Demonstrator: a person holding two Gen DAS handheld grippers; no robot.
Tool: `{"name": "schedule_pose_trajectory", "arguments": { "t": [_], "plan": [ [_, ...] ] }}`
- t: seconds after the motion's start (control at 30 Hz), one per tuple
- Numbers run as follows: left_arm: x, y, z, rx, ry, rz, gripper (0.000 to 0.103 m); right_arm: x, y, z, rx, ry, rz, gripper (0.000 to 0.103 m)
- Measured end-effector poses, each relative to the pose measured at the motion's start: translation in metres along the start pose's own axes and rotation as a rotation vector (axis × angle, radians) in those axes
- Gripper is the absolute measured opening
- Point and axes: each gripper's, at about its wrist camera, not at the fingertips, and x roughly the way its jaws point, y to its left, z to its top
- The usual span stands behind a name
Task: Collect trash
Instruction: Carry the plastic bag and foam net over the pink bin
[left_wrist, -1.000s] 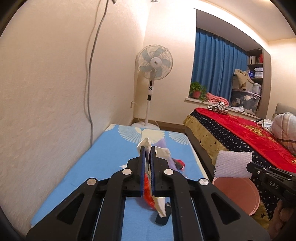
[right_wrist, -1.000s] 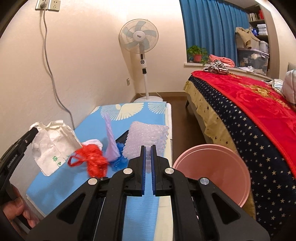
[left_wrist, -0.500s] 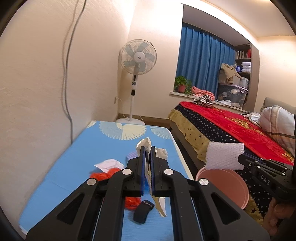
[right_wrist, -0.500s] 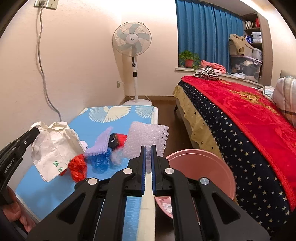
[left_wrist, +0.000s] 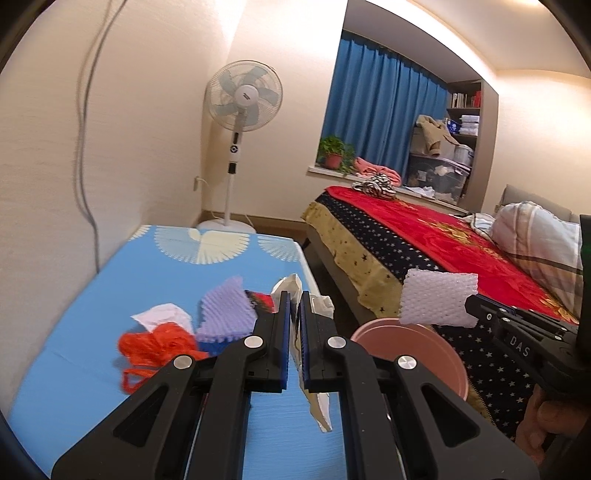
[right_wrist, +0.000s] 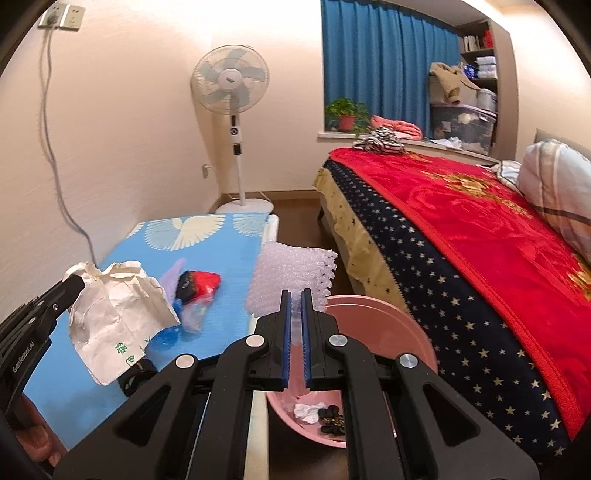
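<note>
My left gripper (left_wrist: 293, 295) is shut on a crumpled white paper bag (right_wrist: 114, 314), which hangs above the blue mat (left_wrist: 110, 295). My right gripper (right_wrist: 295, 293) is shut on a white foam net sheet (left_wrist: 437, 299), held just over the near rim of the pink basin (right_wrist: 388, 332) on the floor between mat and bed. A white tissue (right_wrist: 306, 410) and dark scraps lie in the basin. On the mat lie a red mesh net (left_wrist: 159, 343), a purple foam piece (left_wrist: 225, 314), a white tissue (left_wrist: 162, 317) and a red-and-black wrapper (right_wrist: 199, 284).
A bed with a red, star-edged blanket (right_wrist: 461, 229) runs along the right, close to the basin. A standing fan (right_wrist: 231, 85) is in the far corner, and a cable (right_wrist: 55, 166) hangs down the left wall. Blue plastic (right_wrist: 166, 336) lies by the paper bag.
Both grippers have swung to the right with their loads. The foam sheet has come over the basin's rim, and the paper bag has moved nearer the mat's right edge.
</note>
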Motion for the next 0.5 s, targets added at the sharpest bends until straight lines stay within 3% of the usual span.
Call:
{"name": "schedule_pose_trajectory", "arguments": {
  "t": [0.5],
  "plan": [
    [0.047,-0.037,-0.006,0.021,0.057,-0.106,0.005,0.011,-0.035,0.0,0.044,0.009,-0.119,0.005]
  ]
}}
